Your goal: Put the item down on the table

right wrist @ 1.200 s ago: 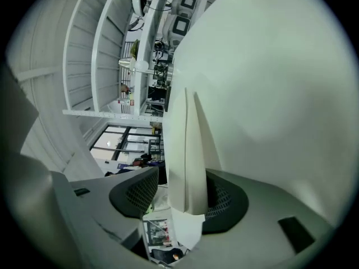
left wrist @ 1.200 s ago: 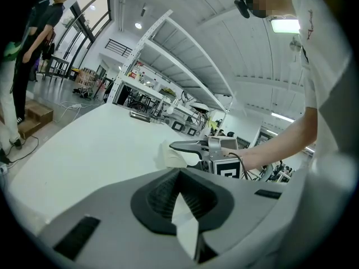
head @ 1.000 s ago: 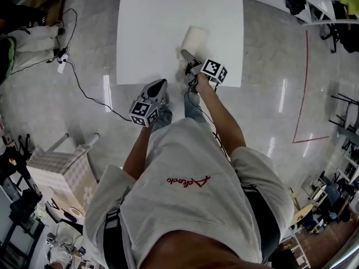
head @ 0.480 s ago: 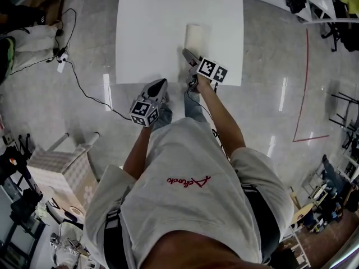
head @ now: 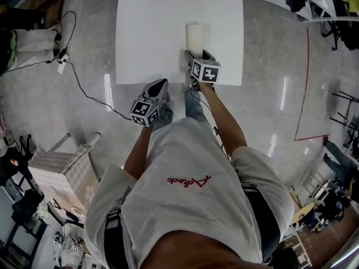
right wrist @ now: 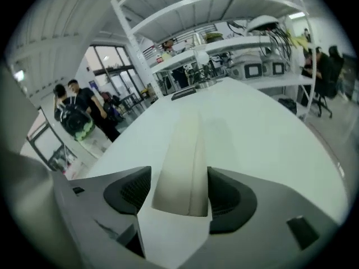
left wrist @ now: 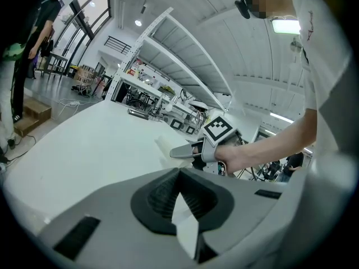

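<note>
A long cream block, the item [head: 194, 36], lies flat on the white table [head: 151, 27] near its front right part. My right gripper [head: 197, 57] sits just behind the item's near end. In the right gripper view the item [right wrist: 182, 150] runs away between the jaws of the right gripper [right wrist: 179, 178]; they are opening, and the pads flank the item without pressing on it. My left gripper [head: 158, 87] hovers at the table's front edge, its jaws together and nothing in them. From the left gripper [left wrist: 179, 172] I see the right gripper [left wrist: 188, 149] ahead.
The table's front edge [head: 168, 84] lies just under both grippers. A black cable [head: 84, 91] and a power strip [head: 61, 66] lie on the floor at left. A person [head: 17, 43] stands at the far left. Shelving with equipment runs behind the table.
The item has gone from tilted to lying straight on the table. The right gripper has turned so its marker cube faces up, and its jaws have spread. The left gripper has stayed put.
</note>
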A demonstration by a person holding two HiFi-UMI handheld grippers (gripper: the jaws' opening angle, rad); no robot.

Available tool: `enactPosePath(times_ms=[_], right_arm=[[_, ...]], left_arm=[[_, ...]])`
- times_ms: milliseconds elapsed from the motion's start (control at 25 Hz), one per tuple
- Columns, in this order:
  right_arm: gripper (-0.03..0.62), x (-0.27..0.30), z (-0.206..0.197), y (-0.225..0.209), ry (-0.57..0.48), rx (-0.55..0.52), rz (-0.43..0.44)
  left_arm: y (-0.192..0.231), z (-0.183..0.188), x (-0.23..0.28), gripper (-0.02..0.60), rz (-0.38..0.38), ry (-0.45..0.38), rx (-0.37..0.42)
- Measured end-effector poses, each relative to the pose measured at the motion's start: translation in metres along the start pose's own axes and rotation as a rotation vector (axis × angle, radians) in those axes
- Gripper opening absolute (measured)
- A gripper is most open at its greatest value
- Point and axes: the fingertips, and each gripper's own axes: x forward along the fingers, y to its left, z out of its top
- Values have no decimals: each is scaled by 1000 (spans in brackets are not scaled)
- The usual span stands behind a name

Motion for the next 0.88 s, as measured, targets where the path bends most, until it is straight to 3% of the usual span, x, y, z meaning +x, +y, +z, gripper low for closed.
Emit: enactPosePath(times_ms=[240,560,640,800,880], right_arm=[[311,0,5,-4,-32,-336,-102],[265,-8,14,8,-90,-410,-106],[224,-12,18,12,-118,-451,-119],[3,-22,27,17,-180,-516,-159],[2,-22,25,19,-181,-505,-143]], left_arm=[[1,1,-1,15,-1,3,1],[3,4,0,15,-3,-1,4],[3,5,0,15,-5,-3,6],[2,8,1,15,-12,-7,17],[1,9,1,15,-16,-8,22]])
